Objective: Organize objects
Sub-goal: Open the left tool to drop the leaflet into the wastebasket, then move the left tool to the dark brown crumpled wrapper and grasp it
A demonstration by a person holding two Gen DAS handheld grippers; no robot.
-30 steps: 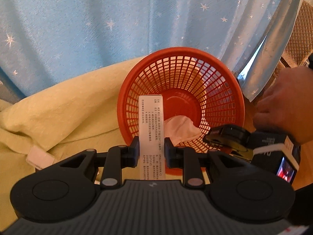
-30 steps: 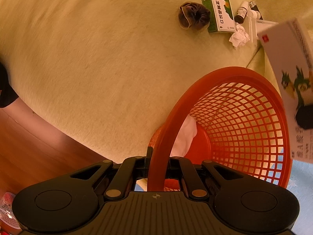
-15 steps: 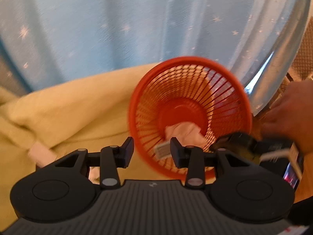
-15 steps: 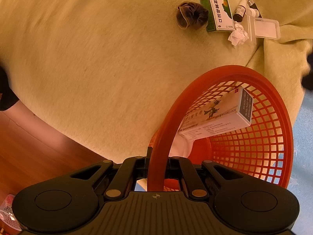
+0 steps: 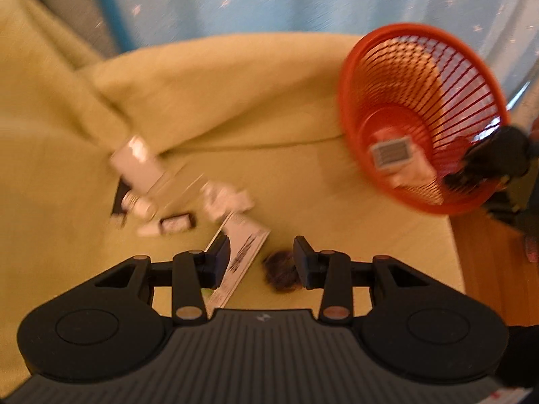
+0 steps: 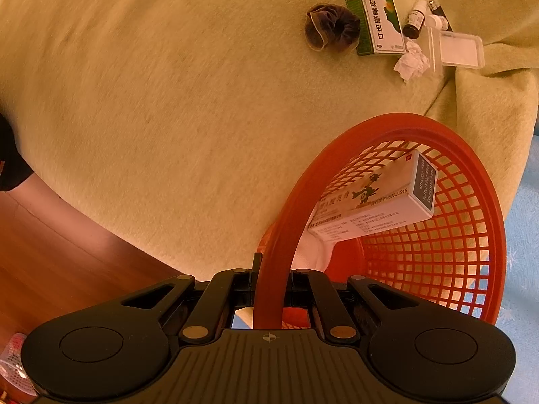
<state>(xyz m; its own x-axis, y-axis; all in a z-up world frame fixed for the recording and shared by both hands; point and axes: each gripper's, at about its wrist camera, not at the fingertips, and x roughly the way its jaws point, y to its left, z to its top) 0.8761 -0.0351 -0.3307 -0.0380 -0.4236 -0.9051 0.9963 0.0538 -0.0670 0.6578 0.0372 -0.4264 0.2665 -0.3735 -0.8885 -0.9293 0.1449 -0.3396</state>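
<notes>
My right gripper (image 6: 273, 289) is shut on the near rim of the red mesh basket (image 6: 438, 269). A white medicine box (image 6: 374, 202) lies tilted inside it over a white tissue (image 6: 313, 252). In the blurred left wrist view the basket (image 5: 421, 67) is at the upper right, with the box (image 5: 392, 151) in it. My left gripper (image 5: 261, 262) is open and empty. It hovers over a green medicine box (image 5: 242, 252) and a dark scrunchie (image 5: 281, 271) on the blanket. Both also show in the right wrist view, the green box (image 6: 370, 10) beside the scrunchie (image 6: 331, 30).
Small bottles (image 6: 414, 20), a crumpled tissue (image 6: 412, 62) and a clear plastic case (image 6: 458, 48) lie by the green box on the yellow-green blanket (image 6: 168, 101). A blue starred curtain (image 5: 303, 0) hangs behind. Wooden floor (image 6: 50, 252) borders the blanket.
The left gripper opened and let go of the white box, which dropped into the basket. It then swung left and down over the loose items. The right gripper and basket stayed put.
</notes>
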